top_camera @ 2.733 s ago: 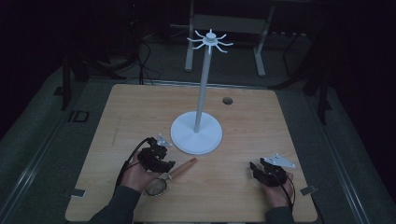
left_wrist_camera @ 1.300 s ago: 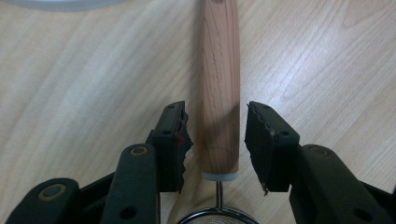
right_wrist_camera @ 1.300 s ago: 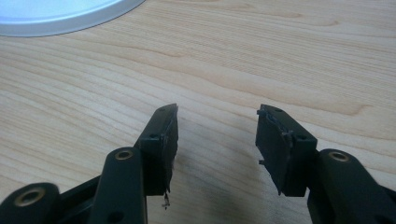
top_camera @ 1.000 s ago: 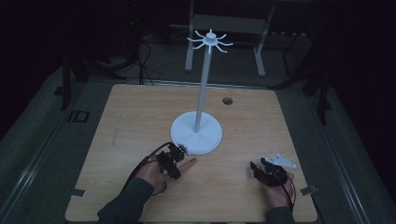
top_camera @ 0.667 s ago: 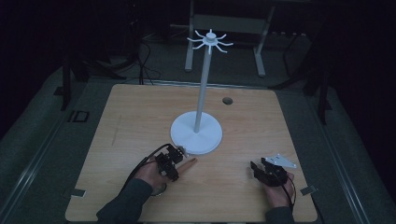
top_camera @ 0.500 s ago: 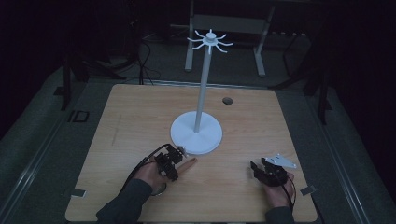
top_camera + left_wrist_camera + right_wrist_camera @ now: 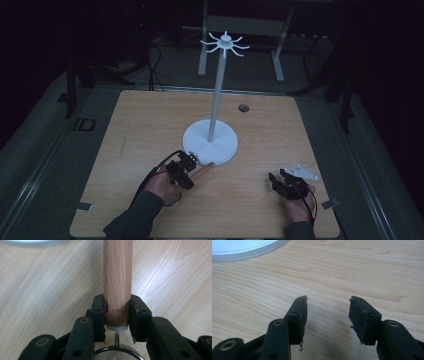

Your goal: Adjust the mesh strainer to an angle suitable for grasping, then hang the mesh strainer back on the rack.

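Note:
A small sieve lies on the wooden table, its wooden handle (image 7: 117,277) pointing at the white stand's base (image 7: 210,142). My left gripper (image 7: 117,305) is shut on the handle's lower end, just above the metal mesh ring (image 7: 116,353). In the high view the left gripper (image 7: 182,167) sits at the front left of the stand, with the handle (image 7: 202,171) sticking out toward the base. My right gripper (image 7: 328,307) is open over bare wood, nothing between its fingers. It rests at the front right of the table (image 7: 280,182).
The stand's thin pole (image 7: 216,95) rises from the round base to a crown of several hooks (image 7: 225,44). A dark round hole (image 7: 243,107) sits in the table behind the stand. The base's rim (image 7: 242,248) lies ahead and left of the right gripper.
The left gripper has slid right and forward along the sieve toward the stand and now sits shut on the handle. Over the last second it barely moved. The right gripper stayed put.

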A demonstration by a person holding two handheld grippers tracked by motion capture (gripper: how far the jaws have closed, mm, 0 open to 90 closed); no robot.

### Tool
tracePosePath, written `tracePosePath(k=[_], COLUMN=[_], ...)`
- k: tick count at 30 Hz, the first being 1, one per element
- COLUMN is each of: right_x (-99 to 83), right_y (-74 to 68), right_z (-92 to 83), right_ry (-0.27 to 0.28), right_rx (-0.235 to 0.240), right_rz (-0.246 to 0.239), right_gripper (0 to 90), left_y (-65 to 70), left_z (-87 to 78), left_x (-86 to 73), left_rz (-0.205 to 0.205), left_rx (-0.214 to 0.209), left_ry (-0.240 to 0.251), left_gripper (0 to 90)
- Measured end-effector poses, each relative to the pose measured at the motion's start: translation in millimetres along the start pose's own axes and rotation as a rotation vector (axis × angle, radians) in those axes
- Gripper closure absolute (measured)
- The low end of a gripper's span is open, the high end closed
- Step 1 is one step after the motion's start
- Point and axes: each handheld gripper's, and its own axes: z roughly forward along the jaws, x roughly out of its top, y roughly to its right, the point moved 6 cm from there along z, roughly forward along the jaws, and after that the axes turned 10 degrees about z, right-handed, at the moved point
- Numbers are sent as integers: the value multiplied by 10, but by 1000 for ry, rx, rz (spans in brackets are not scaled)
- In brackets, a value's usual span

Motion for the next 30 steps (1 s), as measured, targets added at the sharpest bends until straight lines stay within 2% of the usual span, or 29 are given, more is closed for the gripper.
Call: tracePosePath(k=[12,17,30], right_x=[0,0,-1], right_y=[4,5,9], right_z=[-3,-4,-7], right_ry=[2,4,6], right_rx=[-3,-4,-8], right_rz=[3,2,2], right_gripper=[484,483,483], left_y=[-18,-21,-17], left_z=[-109,-152,-283], left_x=[104,135,258], left_rz=[-30,-24,-39], left_rx=[47,63,111], left_ry=[93,123,248], left_gripper=[691,691,692])
